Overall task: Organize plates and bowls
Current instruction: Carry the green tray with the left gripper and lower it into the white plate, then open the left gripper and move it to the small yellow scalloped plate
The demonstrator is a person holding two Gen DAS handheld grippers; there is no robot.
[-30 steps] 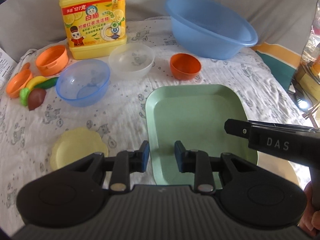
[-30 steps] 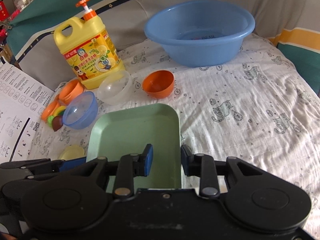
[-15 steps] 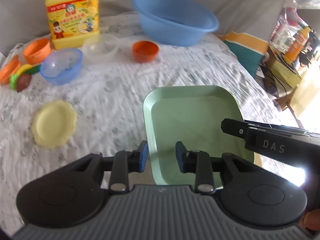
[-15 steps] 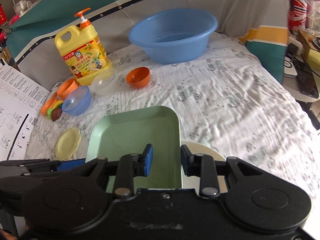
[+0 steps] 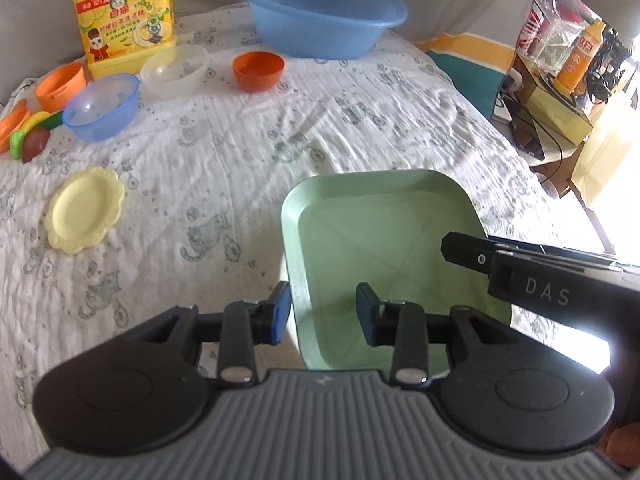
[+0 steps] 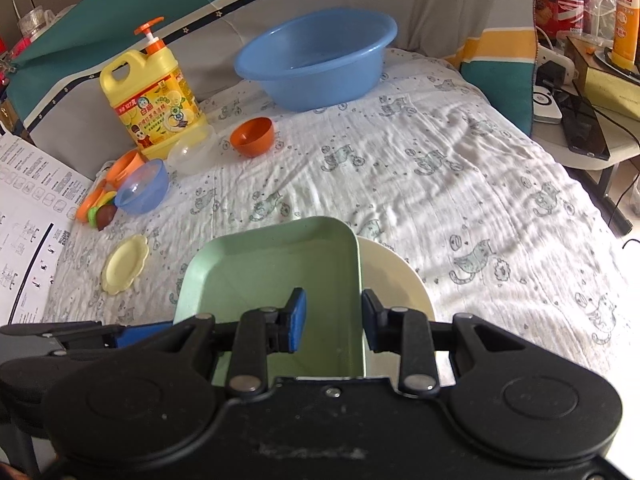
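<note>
The green tray (image 6: 276,276) is being drawn back over the cream plate (image 6: 394,280), each gripper's spread jaws straddling a rim; stacking is being finished.

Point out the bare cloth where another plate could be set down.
Bare cloth runs between the orange bowl and the green tray, and widely right of the cream plate. The far-left corner by the detergent jug is crowded.

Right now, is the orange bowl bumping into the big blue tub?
Apart. In the right wrist view, patterned cloth shows plainly between the orange bowl and the big blue tub; the left wrist view shows the same gap.
</note>
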